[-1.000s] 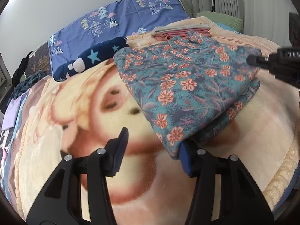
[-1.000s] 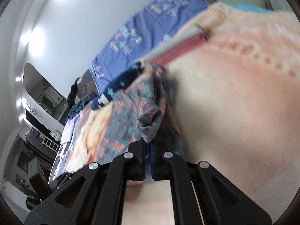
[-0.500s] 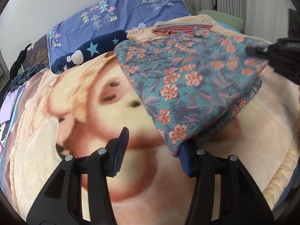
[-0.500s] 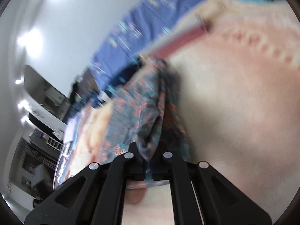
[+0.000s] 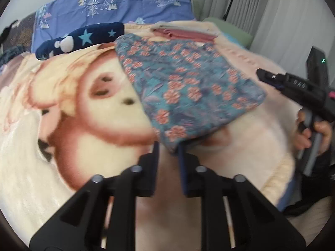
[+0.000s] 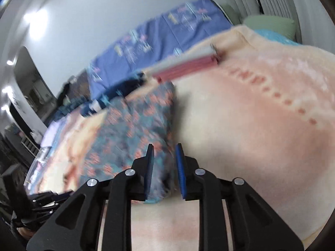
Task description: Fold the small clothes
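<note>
A folded teal garment with orange flowers (image 5: 184,92) lies on the cream bear-print blanket (image 5: 88,113). My left gripper (image 5: 168,148) is partly open, its fingertips at the garment's near corner, not clamping it. My right gripper (image 6: 164,152) is open; the garment's right edge (image 6: 134,133) lies just ahead of and between its fingers, released. The right gripper also shows in the left wrist view (image 5: 293,85), off the garment's right side, held by a hand.
A folded pink and white stack (image 5: 184,34) lies behind the garment, also in the right wrist view (image 6: 188,64). A navy star-print cloth (image 5: 79,39) and a blue tree-print quilt (image 5: 117,6) lie at the back. The blanket's edge (image 5: 278,173) drops off at right.
My right gripper has opened and let go of the garment's edge, which now lies flat. My left gripper's jaws have narrowed at the near corner. Both views shifted.
</note>
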Available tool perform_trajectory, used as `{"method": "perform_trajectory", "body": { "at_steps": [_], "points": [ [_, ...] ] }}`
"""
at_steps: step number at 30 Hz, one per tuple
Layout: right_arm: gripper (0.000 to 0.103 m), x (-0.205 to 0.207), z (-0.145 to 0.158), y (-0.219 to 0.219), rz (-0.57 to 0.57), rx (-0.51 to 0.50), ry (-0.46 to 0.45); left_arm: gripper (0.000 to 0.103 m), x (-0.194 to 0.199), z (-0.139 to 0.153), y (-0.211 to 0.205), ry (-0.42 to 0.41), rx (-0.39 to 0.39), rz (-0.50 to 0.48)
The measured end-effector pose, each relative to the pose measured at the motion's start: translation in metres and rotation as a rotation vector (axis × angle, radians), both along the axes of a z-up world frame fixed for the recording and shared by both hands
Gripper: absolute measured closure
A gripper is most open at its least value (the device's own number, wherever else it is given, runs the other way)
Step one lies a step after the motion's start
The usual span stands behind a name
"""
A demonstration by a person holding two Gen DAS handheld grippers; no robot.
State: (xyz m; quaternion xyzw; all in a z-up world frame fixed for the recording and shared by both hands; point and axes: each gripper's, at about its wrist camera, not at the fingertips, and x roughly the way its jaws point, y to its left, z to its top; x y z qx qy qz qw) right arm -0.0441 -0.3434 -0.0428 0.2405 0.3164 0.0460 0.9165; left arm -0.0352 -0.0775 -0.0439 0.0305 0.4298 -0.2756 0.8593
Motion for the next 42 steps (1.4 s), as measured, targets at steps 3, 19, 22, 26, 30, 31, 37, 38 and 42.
{"method": "perform_trajectory", "body": {
  "at_steps": [3, 19, 22, 26, 30, 31, 37, 38, 42],
  "points": [
    [0.082, 0.003, 0.003, 0.006, 0.115, 0.034, -0.044, 0.091, -0.002, 0.015, -0.001, -0.023, -0.097, -0.03],
    [0.068, 0.049, 0.015, -0.011, 0.093, -0.101, 0.055, 0.061, 0.04, 0.009, -0.022, -0.06, -0.006, -0.002],
    [0.068, 0.104, 0.015, -0.025, 0.13, -0.044, 0.095, 0.053, 0.063, 0.016, -0.021, -0.095, 0.016, 0.038],
    [0.068, 0.171, 0.007, -0.038, 0.154, 0.01, 0.187, 0.044, 0.109, 0.017, -0.018, -0.086, 0.012, 0.08],
    [0.057, 0.234, -0.007, -0.04, 0.184, 0.009, 0.257, 0.042, 0.163, 0.013, -0.018, -0.08, 0.04, 0.111],
    [0.057, 0.245, -0.013, -0.041, 0.191, 0.019, 0.279, 0.042, 0.175, 0.011, -0.017, -0.057, 0.019, 0.12],
    [0.092, 0.276, -0.037, -0.034, 0.233, 0.034, 0.291, 0.038, 0.249, -0.006, -0.024, 0.03, -0.03, 0.124],
    [0.093, 0.273, -0.035, -0.034, 0.223, 0.022, 0.264, 0.04, 0.259, -0.01, -0.025, 0.042, -0.038, 0.13],
    [0.096, 0.259, -0.014, -0.029, 0.207, -0.006, 0.148, 0.088, 0.277, -0.018, -0.024, 0.072, -0.107, 0.111]
  ]
}}
